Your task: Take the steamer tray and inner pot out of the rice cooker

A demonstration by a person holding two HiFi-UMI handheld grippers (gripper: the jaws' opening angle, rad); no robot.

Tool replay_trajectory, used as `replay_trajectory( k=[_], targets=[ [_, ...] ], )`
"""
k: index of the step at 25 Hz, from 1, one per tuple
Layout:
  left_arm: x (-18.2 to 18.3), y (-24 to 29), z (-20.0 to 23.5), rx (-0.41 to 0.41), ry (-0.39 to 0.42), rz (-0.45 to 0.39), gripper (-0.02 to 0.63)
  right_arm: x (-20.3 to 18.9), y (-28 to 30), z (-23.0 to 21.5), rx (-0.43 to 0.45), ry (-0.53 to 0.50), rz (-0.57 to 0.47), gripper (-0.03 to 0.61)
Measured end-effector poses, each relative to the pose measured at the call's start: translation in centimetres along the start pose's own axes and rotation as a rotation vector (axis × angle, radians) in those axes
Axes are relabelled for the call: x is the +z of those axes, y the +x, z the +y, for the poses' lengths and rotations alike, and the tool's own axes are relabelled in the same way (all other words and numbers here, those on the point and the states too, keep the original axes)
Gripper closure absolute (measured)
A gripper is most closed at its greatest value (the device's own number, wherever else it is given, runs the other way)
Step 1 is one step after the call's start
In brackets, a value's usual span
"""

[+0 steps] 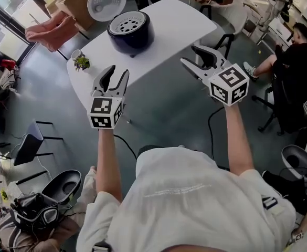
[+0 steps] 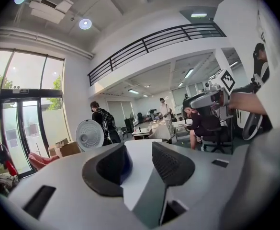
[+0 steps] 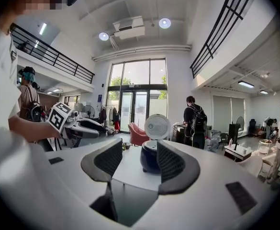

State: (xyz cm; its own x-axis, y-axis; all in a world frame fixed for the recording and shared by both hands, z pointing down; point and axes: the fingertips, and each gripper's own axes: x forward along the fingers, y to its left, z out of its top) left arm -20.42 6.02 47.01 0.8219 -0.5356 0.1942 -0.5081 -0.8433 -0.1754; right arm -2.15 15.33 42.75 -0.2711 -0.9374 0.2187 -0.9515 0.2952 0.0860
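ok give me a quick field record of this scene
rice cooker: dark, on the table
lid: up
steamer tray: white, perforated, seated in the cooker
plant: small pot near the table's left corner
table: white
left gripper: open, empty, short of the cooker
right gripper: open, empty, short of the cooker

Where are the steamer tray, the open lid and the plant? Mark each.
steamer tray (image 1: 128, 23), head view, perforated top face.
open lid (image 1: 106, 1), head view, middle of its inner face.
plant (image 1: 82, 62), head view, its leaves.
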Motion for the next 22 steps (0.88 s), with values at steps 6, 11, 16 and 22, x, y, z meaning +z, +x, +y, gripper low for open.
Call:
replay_trajectory(
  k=[6, 11, 16, 22],
  targets=[
    [-1.1, 0.1, -1.9, 0.041, -0.048, 0.026, 0.420, -1.6, -2.3, -2.3, -0.012, 0.029, -0.014, 0.328],
    [-0.9, 1.5, -2.3, 0.062, -0.061, 0.046, 0.420, -2.5, -2.5, -4.5, -0.001, 0.058, -0.001, 0.313],
    [-0.7, 3.7, -1.7, 0.068, -0.059, 0.051, 0.420, -2.6, -0.9, -6.6, 0.004, 0.054, 0.006, 0.308],
    [-2.3, 8.5, 1.4, 0.078, -0.081, 0.057, 0.420, -3.3, 3.4, -10.2, 0.001, 0.031, 0.015, 0.304]
  ],
)
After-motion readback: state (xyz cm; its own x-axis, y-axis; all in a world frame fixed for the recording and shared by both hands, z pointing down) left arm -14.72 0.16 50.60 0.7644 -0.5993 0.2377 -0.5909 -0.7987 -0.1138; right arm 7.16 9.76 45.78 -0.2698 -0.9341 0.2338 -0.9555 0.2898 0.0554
